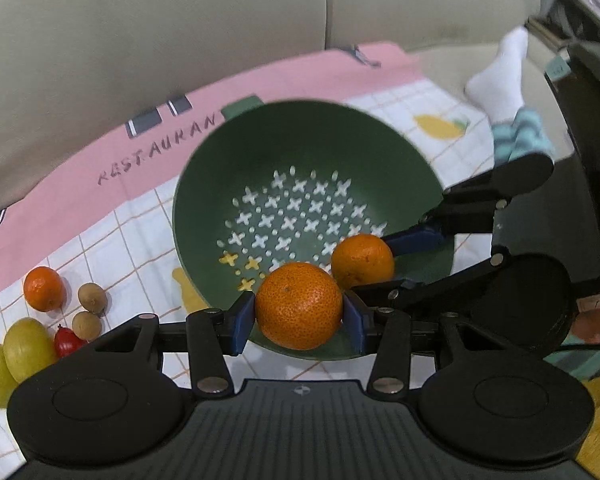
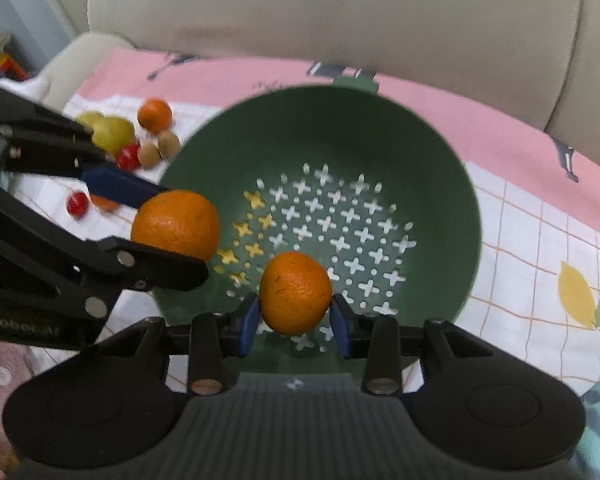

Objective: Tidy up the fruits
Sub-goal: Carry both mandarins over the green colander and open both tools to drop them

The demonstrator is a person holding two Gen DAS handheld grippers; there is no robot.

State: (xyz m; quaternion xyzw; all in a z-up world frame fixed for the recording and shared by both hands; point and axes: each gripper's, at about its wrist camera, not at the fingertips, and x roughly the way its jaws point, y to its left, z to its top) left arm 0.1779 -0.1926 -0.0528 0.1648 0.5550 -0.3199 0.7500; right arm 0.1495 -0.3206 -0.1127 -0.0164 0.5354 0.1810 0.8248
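Left wrist view: your left gripper (image 1: 299,316) fingers clamp larger orange (image 1: 299,305) over green colander (image 1: 340,148); right gripper (image 2: 293,320) fingers clamp smaller orange (image 2: 295,292).

Soft, even indoor light, no hard shadows and no glare. Fisheye bend curves the sofa (image 1: 180,40) at the edges. Motion blur smears the cloth (image 1: 260,80) lettering and the green colander (image 2: 440,152) rim; the small fruits (image 2: 140,148) at left look fuzzy, nearer oranges sharper.
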